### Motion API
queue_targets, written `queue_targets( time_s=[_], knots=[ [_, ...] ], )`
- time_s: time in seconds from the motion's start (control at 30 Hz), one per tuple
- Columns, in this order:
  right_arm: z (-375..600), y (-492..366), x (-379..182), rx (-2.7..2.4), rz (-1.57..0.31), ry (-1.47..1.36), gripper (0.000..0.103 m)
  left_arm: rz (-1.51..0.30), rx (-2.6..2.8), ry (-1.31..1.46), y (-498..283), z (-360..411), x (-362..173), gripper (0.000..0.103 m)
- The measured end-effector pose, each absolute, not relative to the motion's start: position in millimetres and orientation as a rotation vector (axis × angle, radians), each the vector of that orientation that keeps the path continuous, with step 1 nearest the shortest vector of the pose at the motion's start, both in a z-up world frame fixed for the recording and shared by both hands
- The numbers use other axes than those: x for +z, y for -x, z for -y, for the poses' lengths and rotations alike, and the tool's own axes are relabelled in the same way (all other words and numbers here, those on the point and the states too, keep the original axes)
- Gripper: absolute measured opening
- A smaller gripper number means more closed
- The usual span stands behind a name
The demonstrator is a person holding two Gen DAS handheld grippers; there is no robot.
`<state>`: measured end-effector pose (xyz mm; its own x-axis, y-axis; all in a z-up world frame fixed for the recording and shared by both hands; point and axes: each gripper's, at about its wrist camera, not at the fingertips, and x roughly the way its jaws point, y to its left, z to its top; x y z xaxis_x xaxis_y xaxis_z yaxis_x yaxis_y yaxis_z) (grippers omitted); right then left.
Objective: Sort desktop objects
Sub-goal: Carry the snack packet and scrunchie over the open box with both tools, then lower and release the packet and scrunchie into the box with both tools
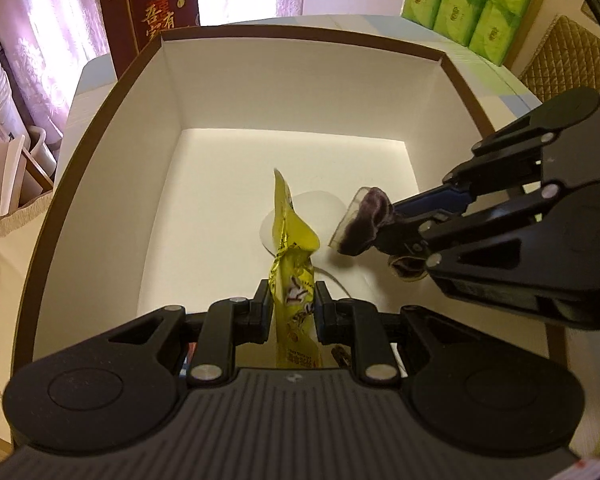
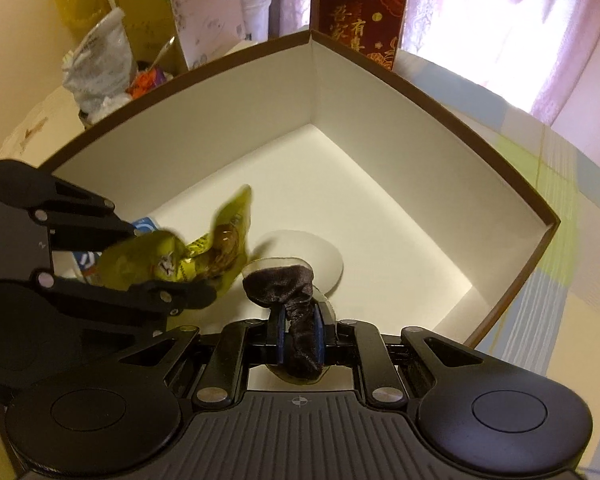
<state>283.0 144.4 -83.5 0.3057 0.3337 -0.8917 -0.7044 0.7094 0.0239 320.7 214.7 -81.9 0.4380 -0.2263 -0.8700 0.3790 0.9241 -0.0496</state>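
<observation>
Left gripper [image 1: 293, 300]: jaws closed on a crinkled yellow printed foil snack packet [image 1: 294, 256], which stands upright between them and rises beyond the fingertips. Right gripper [image 2: 299, 330]: jaws closed on a dark purple velvet fabric piece in clear plastic wrap [image 2: 290, 288], bulging forward of the fingertips. Both grippers are held over a large open white-lined cardboard box with brown rim [image 1: 172, 92]. On its floor, ahead of both jaws, lies a flat white oval disc [image 2: 320, 258].
</observation>
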Motion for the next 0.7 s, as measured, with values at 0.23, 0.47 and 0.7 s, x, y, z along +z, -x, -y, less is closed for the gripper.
queue_targets(
  time_s=[0.23,0.47,0.7],
  knots=[
    [-146.3,-289.6,-91.0,0.750,-1.033,0.586,0.014,-1.052,-0.401,-0.174,-323.1,-210.0,-83.2,0.017],
    [-147.6,-290.7,-89.1,0.782,-0.983,0.691,0.069,-1.052,-0.404,-0.217,-314.2,-204.6,-81.1,0.037],
    [-135.5,-288.9,-86.0,0.829,-0.935,0.720,0.093,-1.055,-0.374,-0.258,-304.6,-206.1,-78.4,0.068]
  ],
)
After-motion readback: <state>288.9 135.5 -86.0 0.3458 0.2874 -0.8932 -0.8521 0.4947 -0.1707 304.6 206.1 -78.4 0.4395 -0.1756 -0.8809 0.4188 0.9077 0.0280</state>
